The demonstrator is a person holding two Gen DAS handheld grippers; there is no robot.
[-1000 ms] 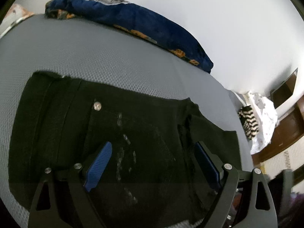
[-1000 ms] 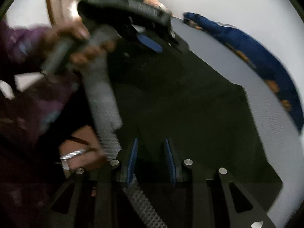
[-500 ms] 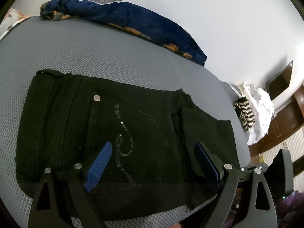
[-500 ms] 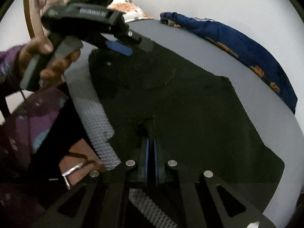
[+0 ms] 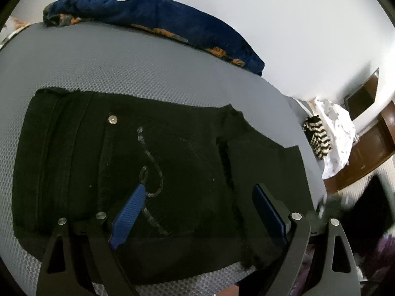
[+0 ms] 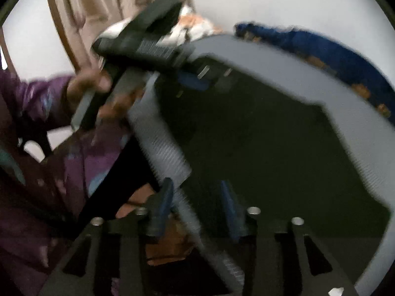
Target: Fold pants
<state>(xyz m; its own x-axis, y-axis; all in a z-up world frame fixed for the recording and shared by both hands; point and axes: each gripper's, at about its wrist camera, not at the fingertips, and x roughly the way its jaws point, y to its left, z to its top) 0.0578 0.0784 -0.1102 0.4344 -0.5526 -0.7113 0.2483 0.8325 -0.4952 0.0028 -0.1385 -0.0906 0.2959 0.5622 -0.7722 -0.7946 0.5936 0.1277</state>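
Observation:
Black pants [image 5: 153, 162] lie folded flat on a grey mesh bed surface [image 5: 111, 69], with a silver button and a stitched pocket facing up. My left gripper [image 5: 197, 204] is open and empty, held just above the near part of the pants. In the blurred right wrist view the pants [image 6: 259, 148] spread ahead. My right gripper [image 6: 197, 204] is open at their near edge with nothing between the fingers. The left gripper [image 6: 197, 79] shows at the pants' far end, held by a hand.
A blue and orange blanket [image 5: 153, 22] lies along the far edge by the white wall and shows in the right wrist view [image 6: 333, 56]. A striped cloth and white clothes [image 5: 330, 133] lie to the right. The person's purple sleeve [image 6: 44, 162] is at the left.
My right gripper was shut on the pants' edge half a second ago and has now opened and let go. My left gripper stayed open and drew back a little.

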